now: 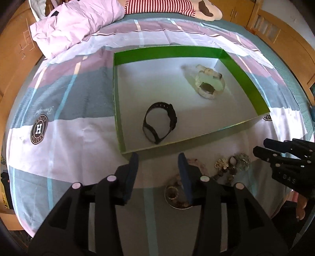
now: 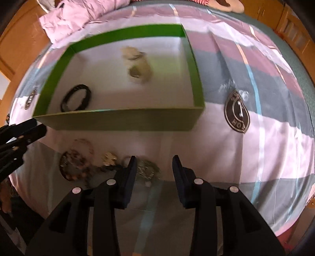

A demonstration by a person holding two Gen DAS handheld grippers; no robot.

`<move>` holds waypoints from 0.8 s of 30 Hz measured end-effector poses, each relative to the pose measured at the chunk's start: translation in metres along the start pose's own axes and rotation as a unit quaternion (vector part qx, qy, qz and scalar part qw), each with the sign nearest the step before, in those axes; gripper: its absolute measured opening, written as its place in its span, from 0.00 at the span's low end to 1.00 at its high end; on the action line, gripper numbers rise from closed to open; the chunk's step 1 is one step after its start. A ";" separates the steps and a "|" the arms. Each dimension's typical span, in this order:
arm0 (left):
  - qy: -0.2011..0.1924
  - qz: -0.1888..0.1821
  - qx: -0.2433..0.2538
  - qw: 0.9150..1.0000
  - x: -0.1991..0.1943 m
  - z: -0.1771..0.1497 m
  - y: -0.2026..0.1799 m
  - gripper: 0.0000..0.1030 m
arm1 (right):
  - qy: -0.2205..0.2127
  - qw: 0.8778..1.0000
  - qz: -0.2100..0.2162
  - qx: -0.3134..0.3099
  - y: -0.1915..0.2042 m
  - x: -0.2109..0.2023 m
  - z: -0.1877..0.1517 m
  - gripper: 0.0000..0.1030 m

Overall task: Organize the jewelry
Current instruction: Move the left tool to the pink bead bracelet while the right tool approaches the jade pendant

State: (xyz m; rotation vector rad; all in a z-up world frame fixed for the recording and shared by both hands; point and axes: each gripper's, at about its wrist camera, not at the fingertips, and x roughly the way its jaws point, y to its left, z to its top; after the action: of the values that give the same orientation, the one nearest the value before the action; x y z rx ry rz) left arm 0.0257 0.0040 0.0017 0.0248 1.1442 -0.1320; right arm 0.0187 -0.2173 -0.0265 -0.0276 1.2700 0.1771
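A green box (image 1: 248, 82) (image 2: 118, 120) with a white floor lies on the bed. Inside it are a black watch (image 1: 159, 122) (image 2: 75, 97) and a pale translucent watch (image 1: 209, 83) (image 2: 137, 65). In front of the box lie loose pieces: a beaded bracelet (image 1: 175, 194) (image 2: 72, 164), gold brooches (image 1: 221, 164) (image 2: 109, 158) and a metallic ornament (image 1: 241, 159) (image 2: 146, 168). My left gripper (image 1: 157, 157) is open and empty above the bed, left of the pile. My right gripper (image 2: 153, 160) is open and empty just above the ornament; it also shows in the left wrist view (image 1: 261, 147).
The striped bedsheet (image 1: 59, 137) (image 2: 265, 137) carries round logo patches (image 1: 39, 129) (image 2: 237, 112). A pink quilt (image 1: 74, 21) and a plush toy (image 1: 196, 7) lie at the head of the bed. Wooden bed frame (image 1: 275, 29) surrounds it.
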 end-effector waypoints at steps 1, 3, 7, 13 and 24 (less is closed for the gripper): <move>0.004 -0.006 0.000 1.000 0.000 -0.001 0.000 0.41 | 0.005 1.000 -0.004 0.001 -0.002 0.001 0.000 0.37; 0.013 -0.018 -0.003 1.000 0.001 -0.003 -0.001 0.41 | 0.011 1.000 -0.005 -0.003 -0.002 0.002 -0.001 0.37; 0.037 -0.049 -0.021 0.998 0.006 -0.009 0.000 0.41 | 0.017 1.000 -0.007 -0.020 0.006 0.004 -0.004 0.37; 0.082 -0.038 -0.033 0.995 0.038 -0.012 0.001 0.41 | 0.028 0.999 -0.003 -0.024 0.013 0.009 -0.002 0.37; 0.101 -0.025 -0.029 0.994 0.070 -0.007 -0.010 0.40 | 0.076 0.994 0.061 -0.039 0.040 0.026 -0.020 0.36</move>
State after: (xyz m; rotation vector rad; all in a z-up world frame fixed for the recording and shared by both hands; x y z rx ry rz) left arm 0.0470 -0.0120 -0.0646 -0.0424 1.3509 -0.1438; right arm 0.0017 -0.1775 -0.0543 -0.0314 1.4177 0.3364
